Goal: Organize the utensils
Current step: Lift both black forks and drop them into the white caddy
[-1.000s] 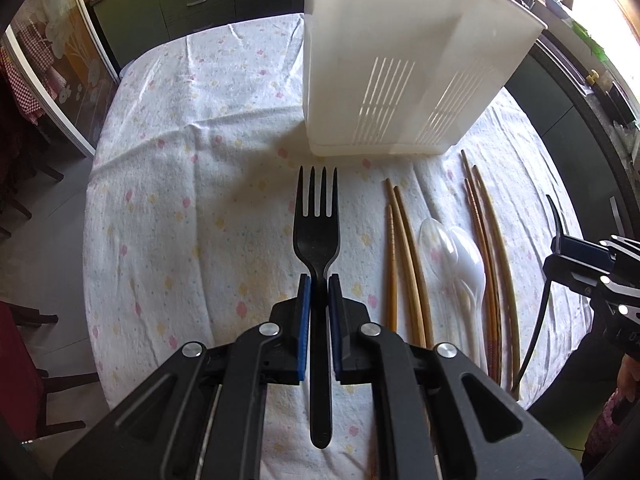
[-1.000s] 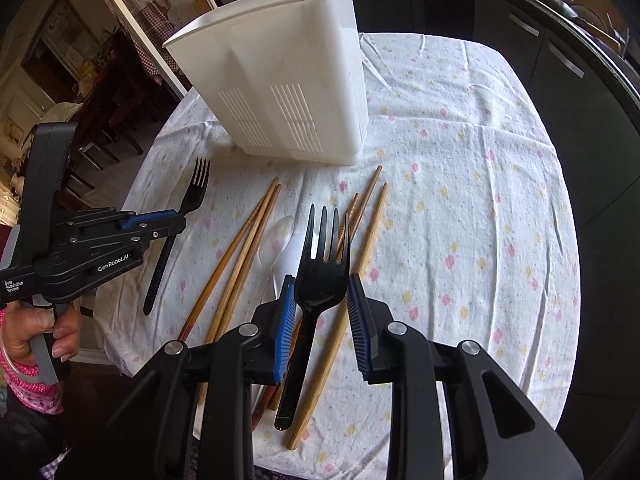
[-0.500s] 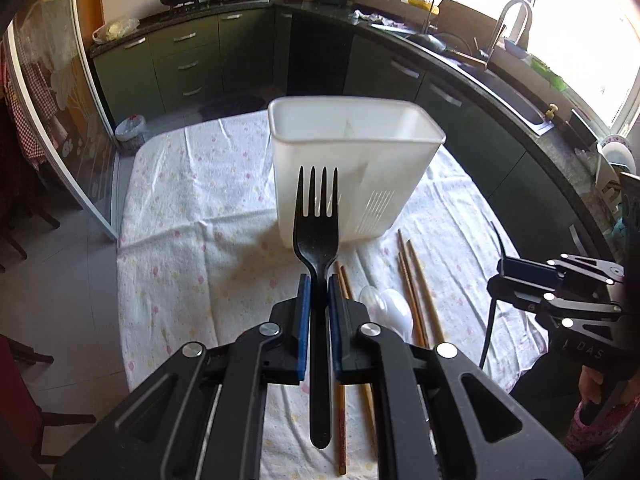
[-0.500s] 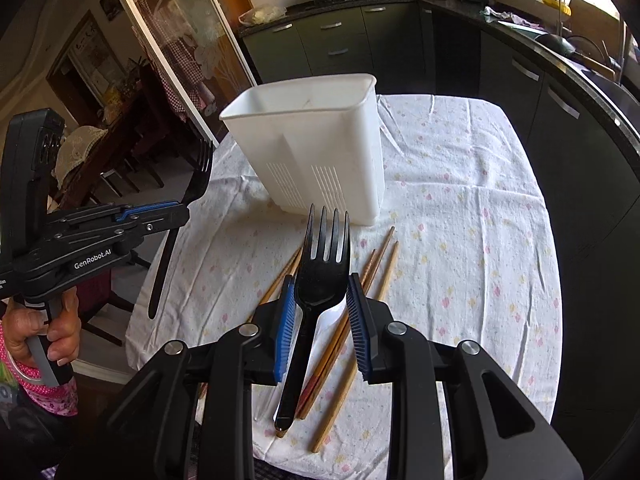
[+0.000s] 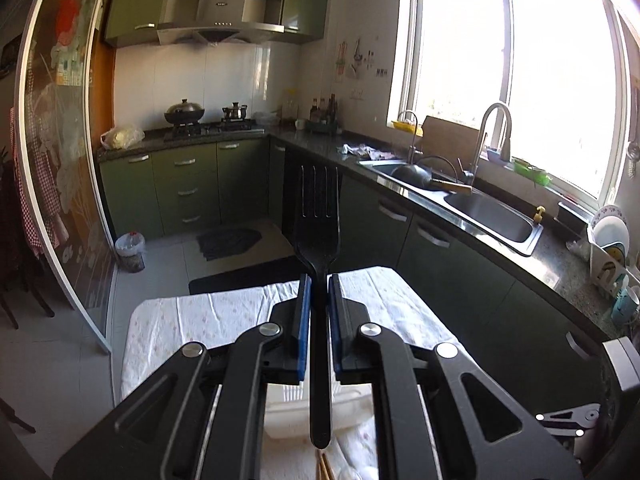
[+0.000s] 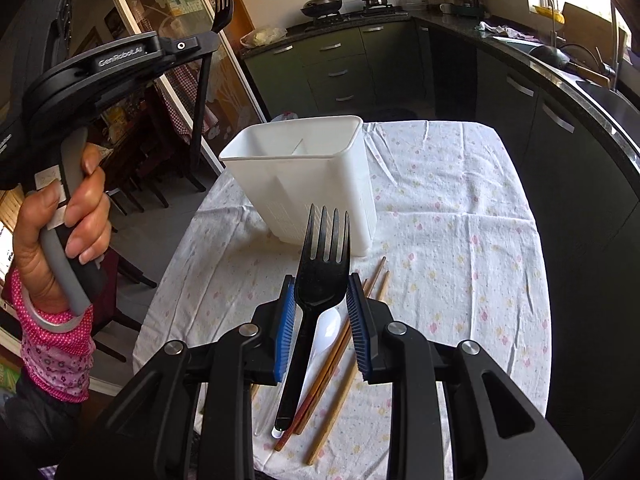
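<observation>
Both tongs are pinching black forks, the left tongs one fork raised high, the right tongs another fork with the white caddy at twelve o'clock on the tabletop, so I judge the drop-in step comes next: turn each handle-down over a compartment.

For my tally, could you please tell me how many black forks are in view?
2. One black fork is clamped upright in the left tongs, raised above the table. The other fork sits between the right tongs, before the white utensil holder. None hidden that I can see.
</observation>
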